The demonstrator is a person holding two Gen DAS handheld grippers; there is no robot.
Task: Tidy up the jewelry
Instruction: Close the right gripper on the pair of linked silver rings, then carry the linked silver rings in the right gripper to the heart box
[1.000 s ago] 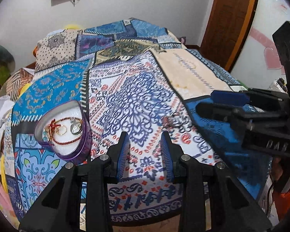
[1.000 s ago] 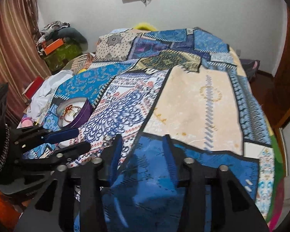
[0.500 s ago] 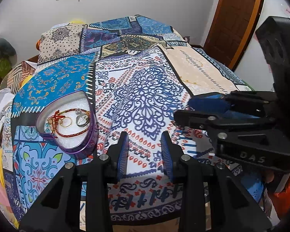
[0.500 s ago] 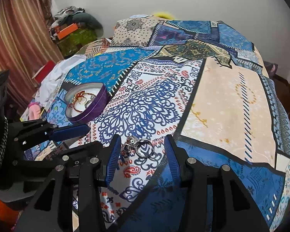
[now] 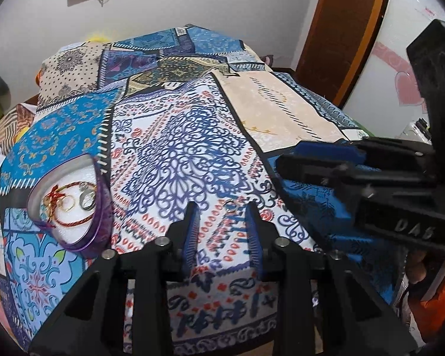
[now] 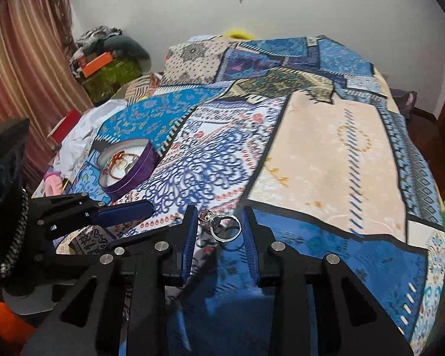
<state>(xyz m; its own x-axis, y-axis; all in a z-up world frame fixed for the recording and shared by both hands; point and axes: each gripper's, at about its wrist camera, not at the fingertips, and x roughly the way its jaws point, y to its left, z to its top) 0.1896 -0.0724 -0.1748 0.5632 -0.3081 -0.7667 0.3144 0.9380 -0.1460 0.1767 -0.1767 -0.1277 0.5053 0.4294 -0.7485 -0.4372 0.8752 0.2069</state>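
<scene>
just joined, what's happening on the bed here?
A person with two handheld tools is sorting jewelry on a patchwork bedspread. The right tool is open, its fingers either side of a silver ring with an ornate top lying on the cloth, not gripped. The left tool hangs open nearby. A purple heart-shaped tin already holds bracelets and rings.

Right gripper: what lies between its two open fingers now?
In the right wrist view, a silver ring with an ornate top lies on the patterned bedspread between the fingers of the right gripper, not yet gripped.
</scene>
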